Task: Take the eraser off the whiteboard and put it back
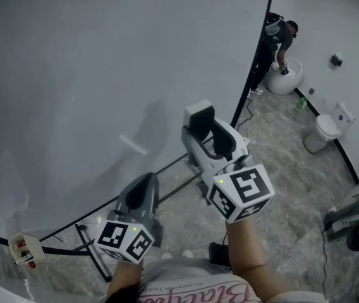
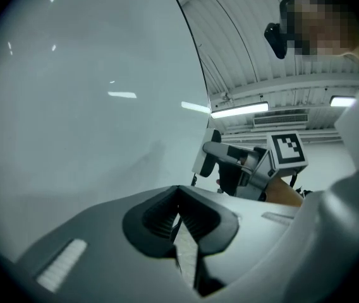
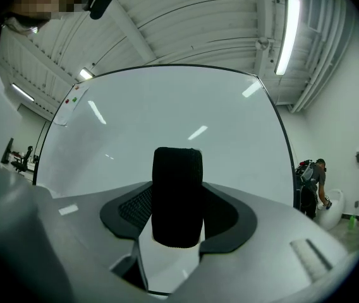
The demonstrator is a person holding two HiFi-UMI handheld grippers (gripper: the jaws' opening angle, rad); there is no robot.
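Whiteboard (image 1: 72,74) pale grey-white w/ black frame; eraser (image 3: 177,194) black, fine ribbed felt, white back. Left gripper (image 2: 179,218) & right gripper (image 1: 203,126) grey w/ black ribbed pads, b&w square markers. Floor (image 1: 274,156) grey, marbled.

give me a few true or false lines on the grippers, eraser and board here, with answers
1. The right gripper is clamped on the eraser. True.
2. The left gripper has its jaws spread wide. False: its jaws are together, with nothing between them.
3. The eraser is stuck on the whiteboard. False: it is off the board, held in the right gripper in front of it.
4. A person stands past the far end of the whiteboard. True.
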